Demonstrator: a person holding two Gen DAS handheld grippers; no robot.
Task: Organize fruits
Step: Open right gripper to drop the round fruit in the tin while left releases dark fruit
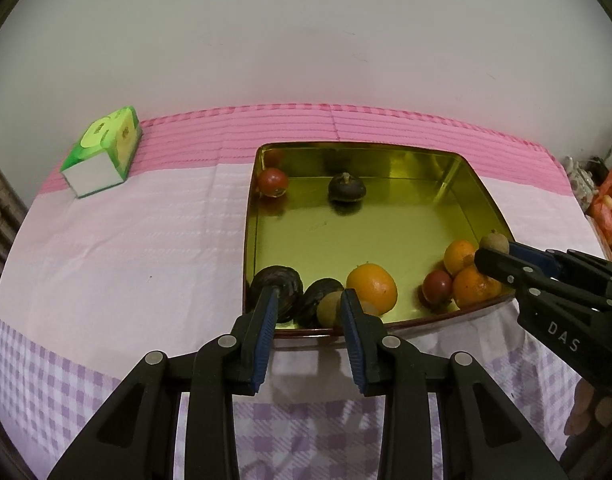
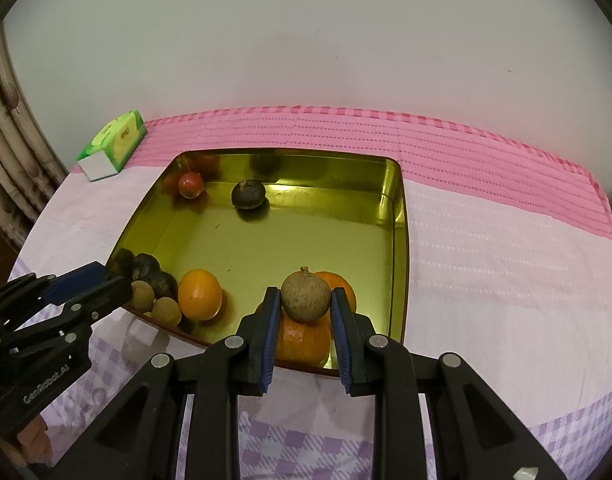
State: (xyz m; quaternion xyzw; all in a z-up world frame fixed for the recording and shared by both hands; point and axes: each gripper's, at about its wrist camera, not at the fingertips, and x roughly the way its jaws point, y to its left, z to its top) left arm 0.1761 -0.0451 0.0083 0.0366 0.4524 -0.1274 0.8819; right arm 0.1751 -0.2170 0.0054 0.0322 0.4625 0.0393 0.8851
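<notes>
Right gripper (image 2: 302, 300) clamped on a brown longan (image 2: 305, 297), held just above the oranges (image 2: 304, 340) at the tray's (image 2: 398, 240) near right corner. Left gripper (image 1: 308, 304) hangs over the tray's near left corner, jaws slightly apart, nothing pinched; dark fruits (image 1: 282, 286) and a small longan (image 1: 331, 307) sit between and behind its fingertips. One orange (image 1: 372, 287) near the tray's front edge. Tomato (image 1: 273, 182) in the tray's far left corner, dark fruit (image 1: 347, 188) by the far wall. Tissue box (image 1: 104, 152) left of the tray, well apart.
</notes>
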